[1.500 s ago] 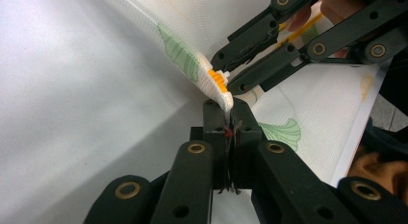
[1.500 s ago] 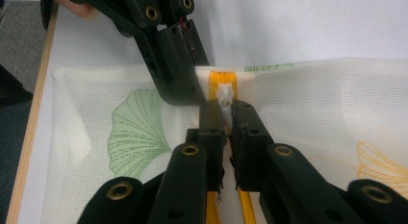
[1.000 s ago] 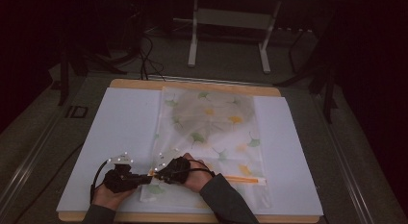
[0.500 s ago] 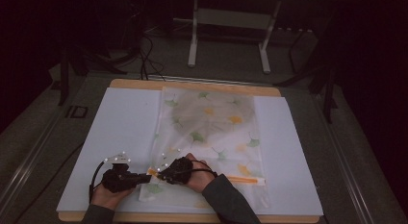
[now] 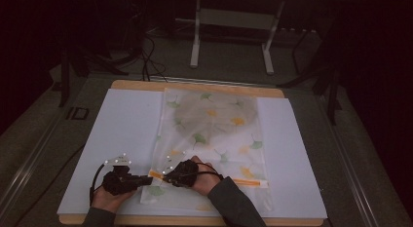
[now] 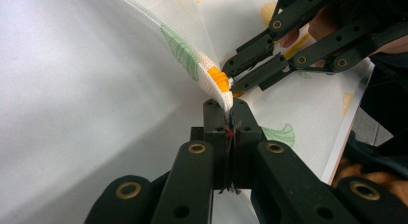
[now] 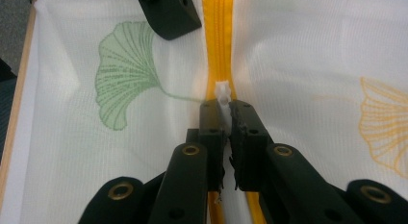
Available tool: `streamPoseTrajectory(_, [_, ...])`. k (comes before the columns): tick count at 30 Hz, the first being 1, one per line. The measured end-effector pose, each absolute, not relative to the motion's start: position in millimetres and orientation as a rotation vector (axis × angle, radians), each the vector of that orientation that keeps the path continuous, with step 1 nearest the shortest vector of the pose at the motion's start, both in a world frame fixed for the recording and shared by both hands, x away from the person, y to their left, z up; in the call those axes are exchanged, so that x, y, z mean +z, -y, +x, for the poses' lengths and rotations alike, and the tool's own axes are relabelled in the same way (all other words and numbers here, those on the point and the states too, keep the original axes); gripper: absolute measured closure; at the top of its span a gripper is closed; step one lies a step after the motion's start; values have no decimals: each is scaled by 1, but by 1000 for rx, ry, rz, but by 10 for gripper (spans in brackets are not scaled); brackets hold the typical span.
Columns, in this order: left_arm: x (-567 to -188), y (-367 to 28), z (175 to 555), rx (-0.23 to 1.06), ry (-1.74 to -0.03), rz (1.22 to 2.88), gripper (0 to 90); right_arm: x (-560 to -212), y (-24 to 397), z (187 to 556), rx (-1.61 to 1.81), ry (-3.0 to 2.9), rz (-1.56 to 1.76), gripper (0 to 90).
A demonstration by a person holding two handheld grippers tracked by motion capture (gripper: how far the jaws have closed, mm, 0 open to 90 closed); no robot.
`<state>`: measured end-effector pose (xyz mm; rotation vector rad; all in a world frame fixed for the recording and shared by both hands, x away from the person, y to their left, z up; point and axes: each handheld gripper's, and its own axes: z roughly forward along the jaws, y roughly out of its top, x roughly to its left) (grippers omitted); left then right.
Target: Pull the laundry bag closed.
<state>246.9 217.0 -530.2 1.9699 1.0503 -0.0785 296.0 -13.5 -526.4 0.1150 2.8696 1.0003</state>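
Mesh laundry bag [image 5: 214, 139] lies flat on the white table cover [image 5: 122, 124], ginkgo print up. Left gripper [image 6: 226, 105] clamped on the bag's corner fabric by the orange zipper [image 7: 219, 36] end. Right gripper [image 7: 224, 105] pinched on the white zipper pull [image 7: 223, 92]. Pull sits at the near-left end — zipper probably shut along its run, though the far stretch is dim — so nearly all the travel looks still ahead

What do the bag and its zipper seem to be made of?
Bag: probably fine synthetic mesh, white and half see-through; a woven grid shows, with printed leaves. Zipper: orange tape, likely fabric with plastic teeth. Its pull looks like white plastic.
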Motion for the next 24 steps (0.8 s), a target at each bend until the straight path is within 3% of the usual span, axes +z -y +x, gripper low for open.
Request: streamPoseTrajectory(24, [-529,-219,246,-73,-1052,1954,884,-527,30,297,968,-2872,149,844])
